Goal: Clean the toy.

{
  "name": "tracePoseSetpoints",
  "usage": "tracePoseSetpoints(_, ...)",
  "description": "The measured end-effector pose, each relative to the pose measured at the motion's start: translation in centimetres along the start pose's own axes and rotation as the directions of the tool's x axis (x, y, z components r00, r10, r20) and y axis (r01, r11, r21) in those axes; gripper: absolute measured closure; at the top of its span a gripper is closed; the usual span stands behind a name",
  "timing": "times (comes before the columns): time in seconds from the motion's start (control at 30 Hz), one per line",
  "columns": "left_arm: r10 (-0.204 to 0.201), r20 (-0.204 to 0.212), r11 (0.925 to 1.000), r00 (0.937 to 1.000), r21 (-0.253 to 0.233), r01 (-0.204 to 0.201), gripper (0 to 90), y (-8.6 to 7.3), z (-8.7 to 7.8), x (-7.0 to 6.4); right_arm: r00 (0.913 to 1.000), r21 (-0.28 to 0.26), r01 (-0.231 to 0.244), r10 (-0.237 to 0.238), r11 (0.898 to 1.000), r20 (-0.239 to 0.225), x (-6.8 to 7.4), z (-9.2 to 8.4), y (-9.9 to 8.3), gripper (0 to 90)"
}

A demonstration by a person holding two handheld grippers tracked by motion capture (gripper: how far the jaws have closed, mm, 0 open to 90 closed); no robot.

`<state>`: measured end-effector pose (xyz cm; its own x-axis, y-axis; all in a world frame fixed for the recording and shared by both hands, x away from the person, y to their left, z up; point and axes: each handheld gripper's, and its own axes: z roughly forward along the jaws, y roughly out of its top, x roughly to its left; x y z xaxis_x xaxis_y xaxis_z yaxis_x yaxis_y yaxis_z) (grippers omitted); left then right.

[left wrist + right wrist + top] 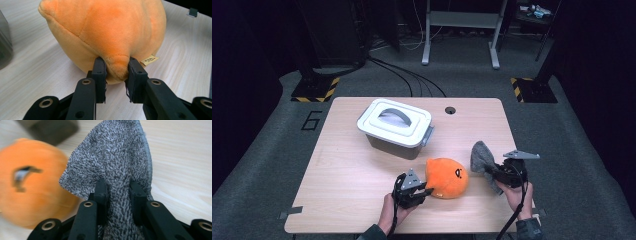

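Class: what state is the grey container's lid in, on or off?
On. The white lid sits flat over the grey container, handle lying across its top.

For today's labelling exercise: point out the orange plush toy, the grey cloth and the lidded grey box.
orange plush toy [447, 177], high view, middle of its body.
grey cloth [115, 160], right gripper view, its raised middle.
lidded grey box [395, 121], high view, lid by the handle.

Dim room, grey carpet floor [272, 145], metal frame legs [461, 30] behind wooden table [347, 175].

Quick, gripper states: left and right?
Left gripper: shut on the orange plush toy.
Right gripper: shut on the grey cloth.
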<state>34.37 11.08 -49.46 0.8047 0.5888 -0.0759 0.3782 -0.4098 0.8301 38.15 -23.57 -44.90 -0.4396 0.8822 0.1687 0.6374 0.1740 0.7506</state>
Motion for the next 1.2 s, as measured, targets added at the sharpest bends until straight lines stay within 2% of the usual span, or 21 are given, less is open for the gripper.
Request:
tracePoseSetpoints(0.07, 0.005, 0.003, 1.0000, 1.0000, -0.001, -0.005, 71.9, 0.1, 0.0, -0.1, 0.9986, -0.007, 0.033, -0.033, 0.999, -0.042, 1.3, -0.2, 0.7, 72.5)
tracePoseSetpoints(0.17, 0.007, -0.001, 1.0000, 1.0000, 0.003, -0.007, 72.2, 0.4, 0.0, -0.1, 0.9956, -0.007, 0.061, -0.061, 0.998, -0.072, 2.9, -0.3, 1.3, 72.3)
tracePoseSetpoints(0.27, 0.006, -0.009, 1.0000, 0.9999, 0.005, -0.006, 72.4, 0.5, 0.1, -0.3, 0.9891, -0.014, 0.100, -0.101, 0.995, -0.107, 4.8, -0.5, 2.3, 72.1)
tracePoseSetpoints(0.4, 0.004, -0.003, 0.9999, 1.0000, 0.016, -0.004, 73.0, 1.0, 0.2, -0.4, 0.9721, -0.006, 0.160, -0.158, 0.987, -0.173, 7.3, 0.1, 3.3, 71.5)
tracePoseSetpoints(0.47, 0.012, -0.002, 0.9997, 0.9999, 0.021, -0.012, 73.3, 1.2, 0.4, -0.7, 0.9624, 0.007, 0.198, -0.193, 0.980, -0.191, 8.5, 1.0, 3.7, 71.1)
tracePoseSetpoints(0.57, 0.012, -0.005, 0.9996, 0.9999, 0.026, -0.012, 74.5, 1.2, 0.4, -0.7, 0.9594, 0.043, 0.233, -0.223, 0.972, -0.173, 9.7, 2.3, 3.8, 71.0)
tracePoseSetpoints(0.6, 0.006, 0.000, 0.9996, 1.0000, 0.027, -0.006, 74.9, 1.2, 0.4, -0.6, 0.9589, 0.045, 0.250, -0.241, 0.967, -0.150, 9.8, 2.6, 3.6, 71.1)
tracePoseSetpoints(0.63, -0.011, 0.004, 0.9998, 0.9999, 0.019, 0.011, 75.2, 1.1, 0.4, -0.6, 0.9603, 0.050, 0.249, -0.240, 0.967, -0.142, 9.8, 2.8, 3.6, 71.3)
tracePoseSetpoints(0.77, -0.004, 0.011, 0.9999, 0.9999, 0.014, 0.004, 76.6, 1.0, 0.4, -0.6, 0.9671, 0.063, 0.226, -0.216, 0.972, -0.135, 8.7, 3.0, 3.1, 72.0)
tracePoseSetpoints(0.83, 0.003, 0.010, 0.9999, 0.9999, 0.016, -0.003, 76.8, 1.0, 0.4, -0.5, 0.9719, 0.074, 0.222, -0.215, 0.972, -0.096, 8.0, 2.8, 2.8, 72.1)
tracePoseSetpoints(0.97, -0.011, 0.012, 0.9998, 0.9999, 0.014, 0.011, 76.8, 0.6, 0.3, -0.4, 0.9847, 0.092, 0.174, -0.173, 0.980, -0.018, 5.8, 2.6, 2.0, 72.3)
tracePoseSetpoints(1.03, -0.001, 0.025, 0.9999, 0.9997, 0.017, 0.000, 76.5, 0.5, 0.4, -0.5, 0.9911, 0.088, 0.124, -0.120, 0.988, -0.058, 4.8, 2.9, 1.0, 72.4)
tracePoseSetpoints(1.1, 0.021, 0.010, 0.9996, 0.9997, 0.016, -0.021, 72.0, 0.7, 0.4, -0.7, 0.9918, 0.077, 0.117, -0.112, 0.990, -0.061, 4.6, 3.1, 0.6, 72.4)
tracePoseSetpoints(1.2, 0.021, -0.009, 0.9997, 0.9997, 0.013, -0.021, 55.1, 1.0, 0.5, -0.8, 0.9931, 0.074, 0.109, -0.105, 0.991, -0.051, 4.6, 3.2, 0.6, 72.5)
